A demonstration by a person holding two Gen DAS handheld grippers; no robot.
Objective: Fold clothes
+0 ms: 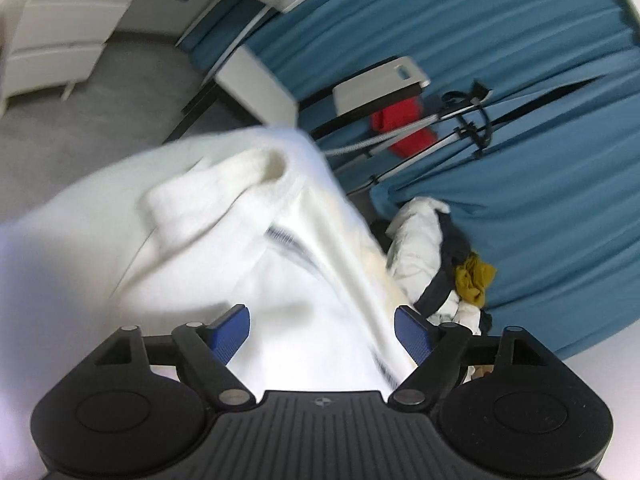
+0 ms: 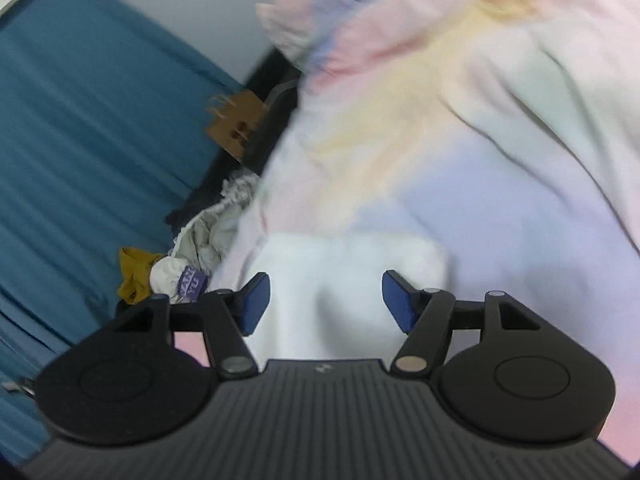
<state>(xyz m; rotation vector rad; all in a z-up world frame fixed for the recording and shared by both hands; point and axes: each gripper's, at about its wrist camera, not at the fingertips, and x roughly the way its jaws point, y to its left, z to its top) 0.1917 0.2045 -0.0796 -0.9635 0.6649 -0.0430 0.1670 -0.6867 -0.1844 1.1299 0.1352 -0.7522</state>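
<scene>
Both jaws apart around pale garment (image 1: pixel 248 240), blocking the clothes pile (image 1: pixel 440 256) beside blue curtain (image 1: pixel 520 160).

A purple tag (image 2: pixel 191 283) on the crumpled white cloth (image 2: pixel 170 274) shows partly legible letters, "YU".

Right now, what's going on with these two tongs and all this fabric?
A person is folding clothes with handheld tongs. The left tongs are open, with a white garment bunched between and ahead of the fingers. The right tongs are open too, over a pastel tie-dye garment with a white part between the fingers. Neither is clamped on cloth. A pile of unfolded clothes waits by the blue curtain. The image is motion-blurred.
</scene>
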